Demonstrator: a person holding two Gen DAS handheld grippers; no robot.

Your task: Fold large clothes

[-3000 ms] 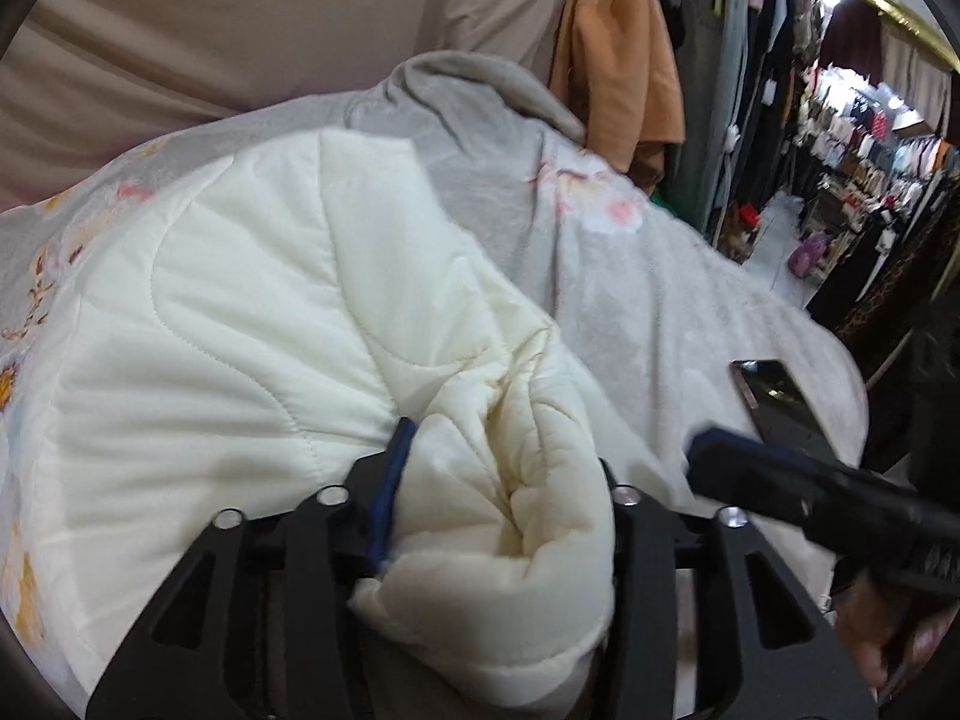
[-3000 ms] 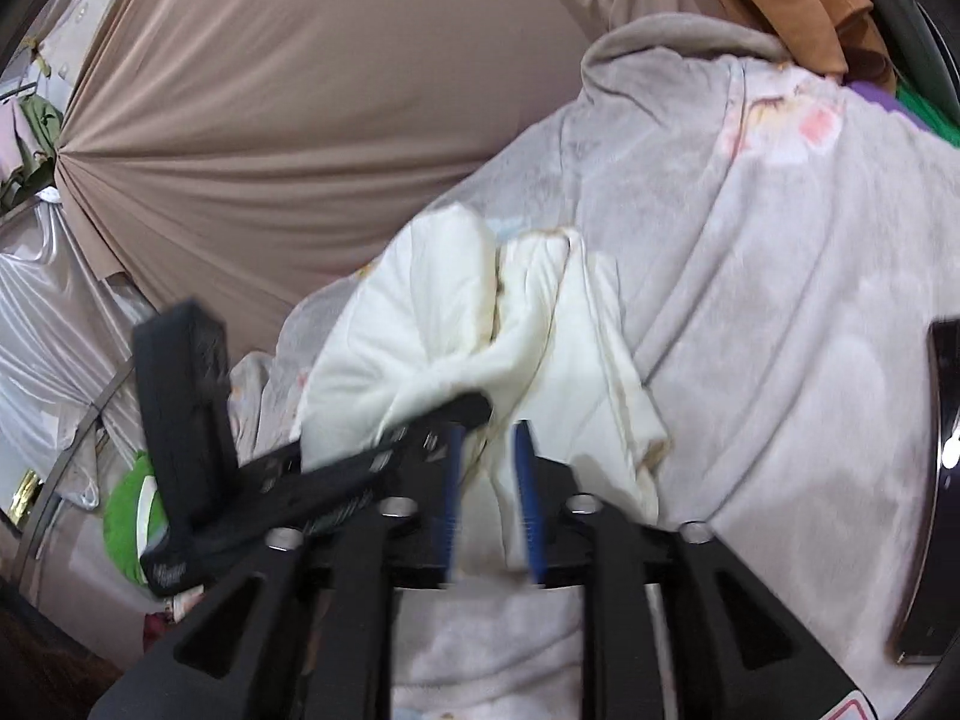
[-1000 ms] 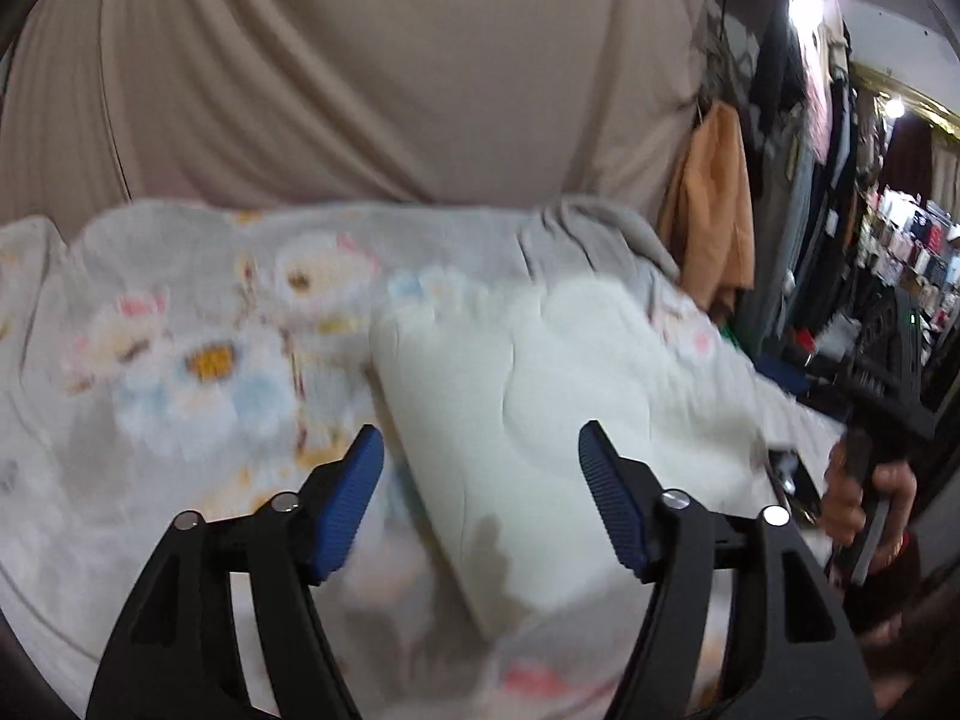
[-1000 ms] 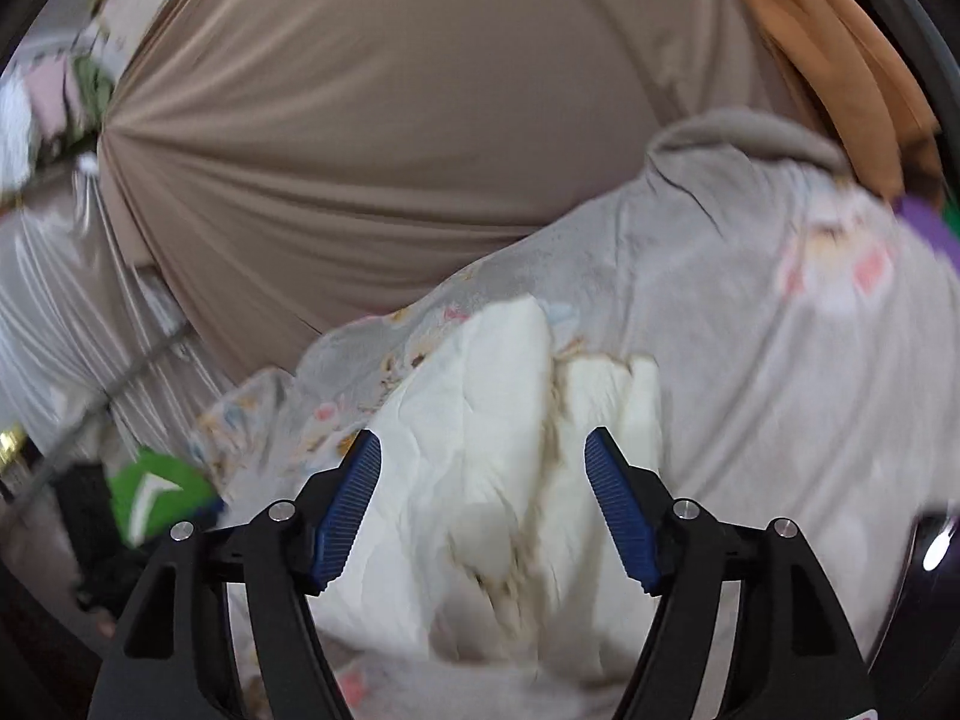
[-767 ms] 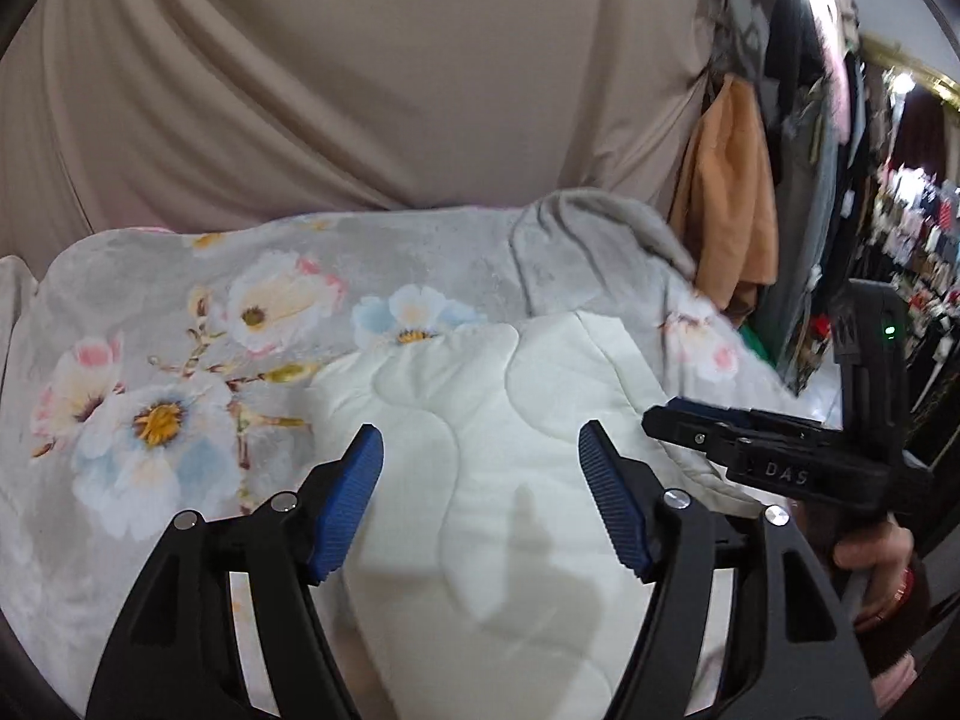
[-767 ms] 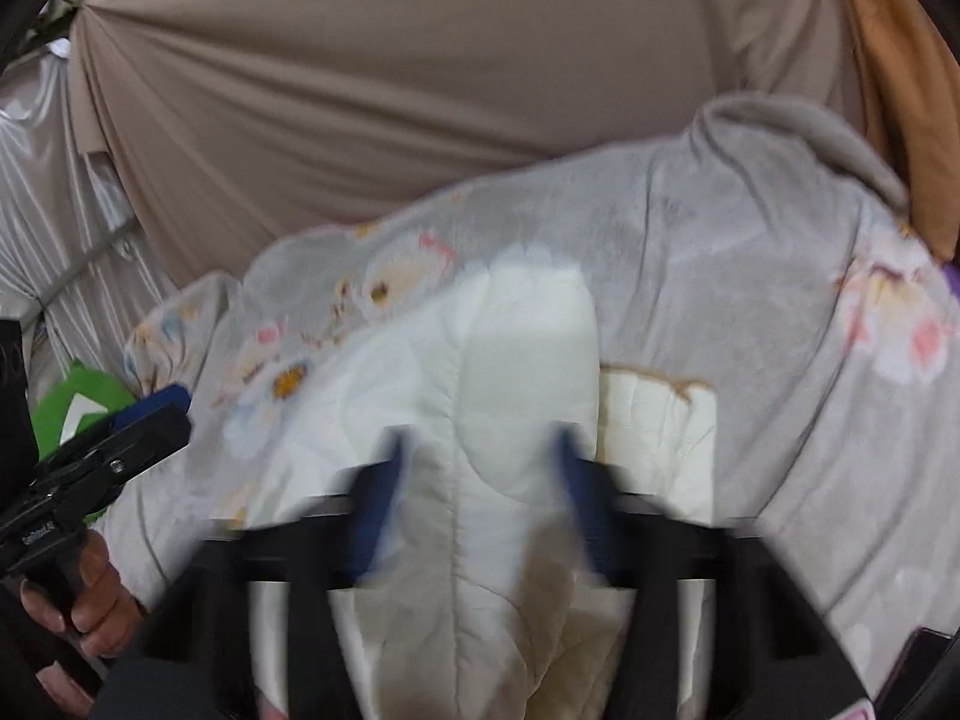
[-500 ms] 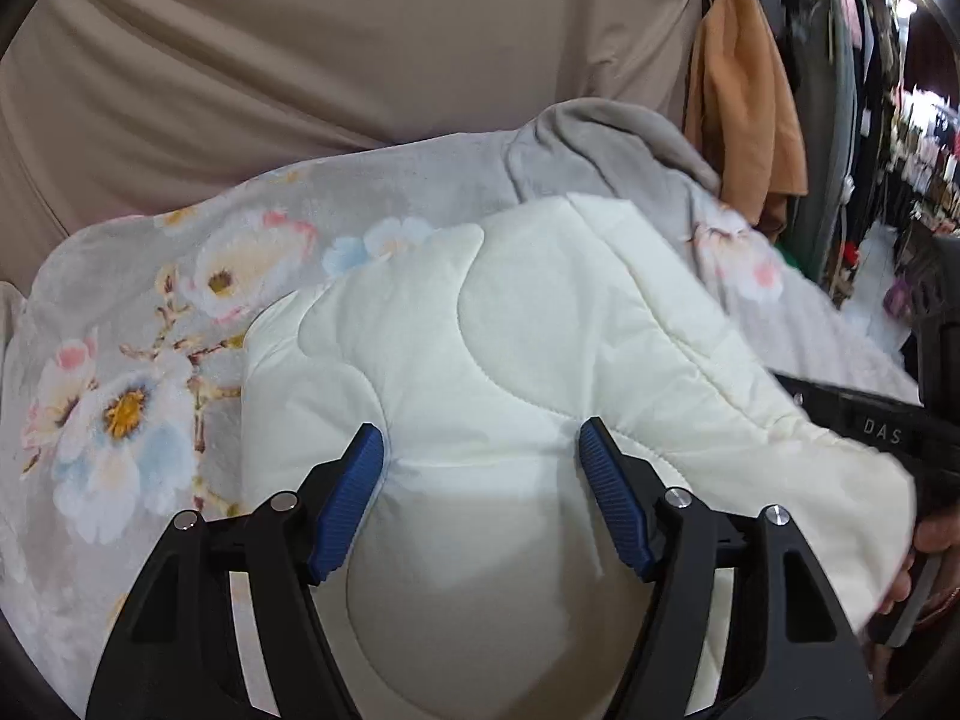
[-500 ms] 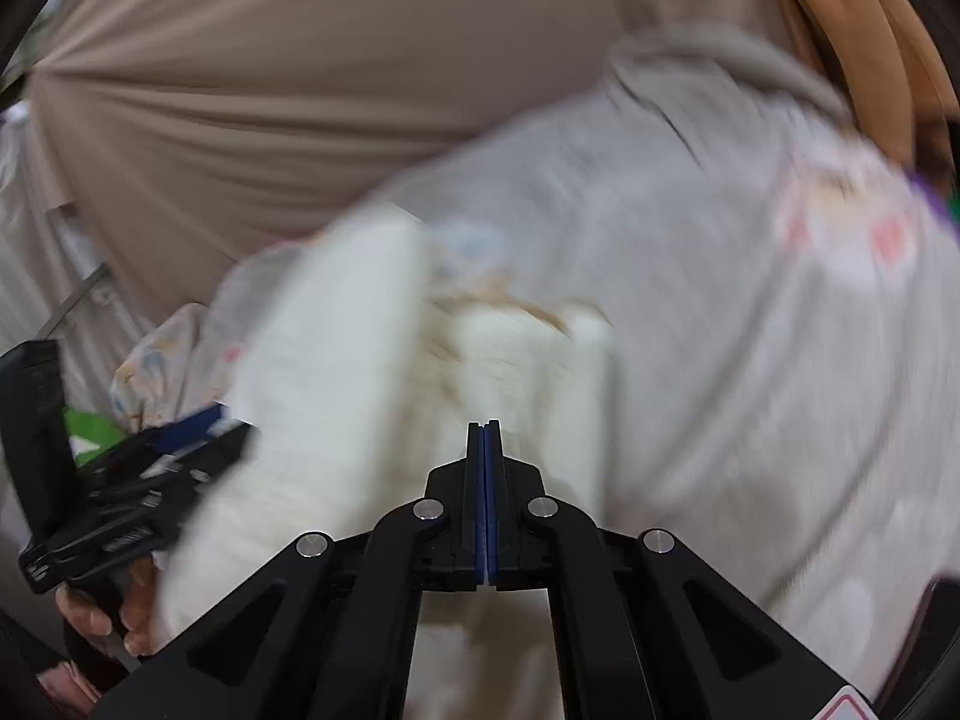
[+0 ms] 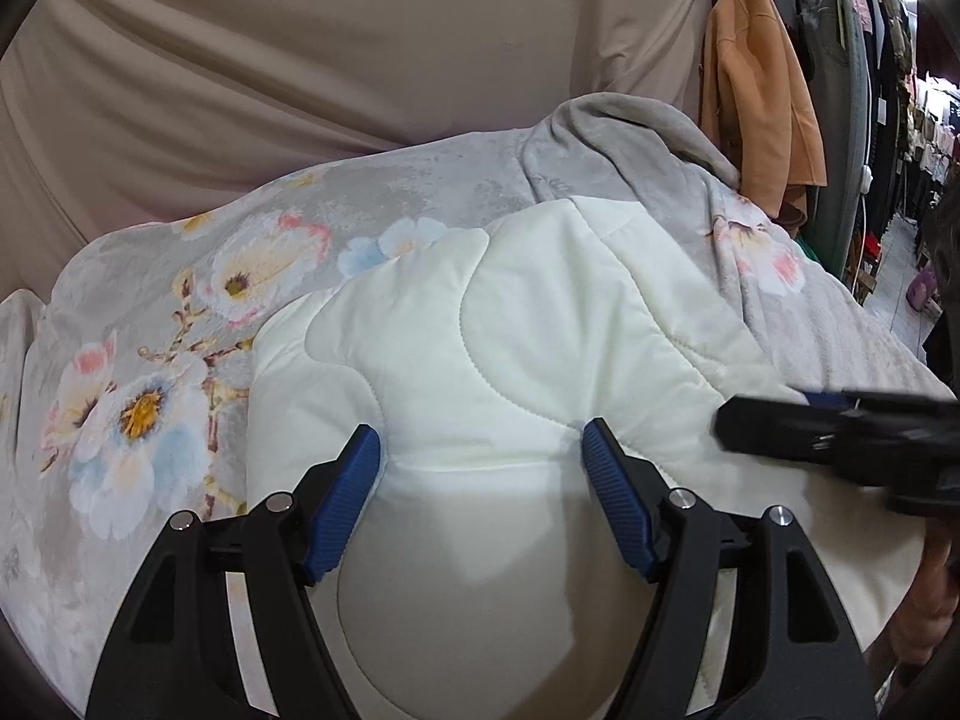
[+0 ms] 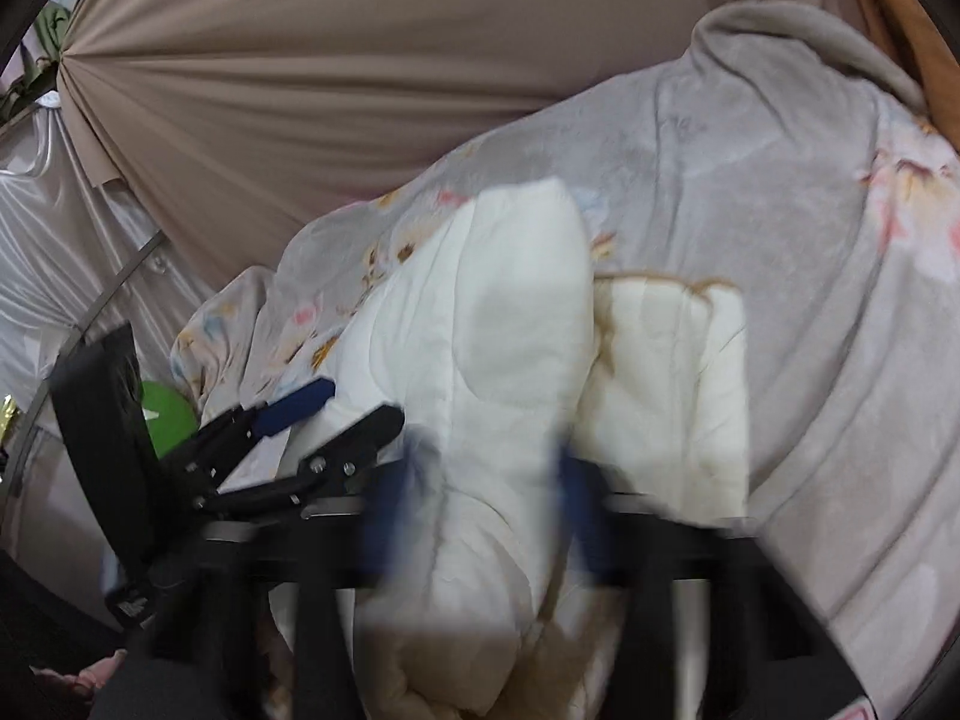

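A cream quilted garment point(image 9: 516, 324) lies partly folded on a grey floral blanket point(image 9: 180, 312). My left gripper point(image 9: 483, 459) is open, its blue fingertips point(image 9: 360, 468) set down on the padded cloth, which puckers at both tips. The right gripper point(image 9: 738, 420) reaches in from the right over the garment's edge. In the right wrist view the right gripper point(image 10: 492, 480) is motion-blurred and its jaws are opening, with a rounded cream fold point(image 10: 510, 330) between them. There the left gripper point(image 10: 363, 402) shows at the left, over the garment.
A beige curtain point(image 9: 360, 60) hangs behind the blanket. An orange coat point(image 9: 756, 102) and racks of clothes stand at the right. A green object point(image 10: 168, 414) lies beyond the blanket's left edge. A person's hand point(image 9: 924, 600) holds the right gripper's handle.
The left gripper came down onto the garment and stayed open. The right gripper snapped shut empty half a second ago and its fingers now stand apart again, lower over the cream fold.
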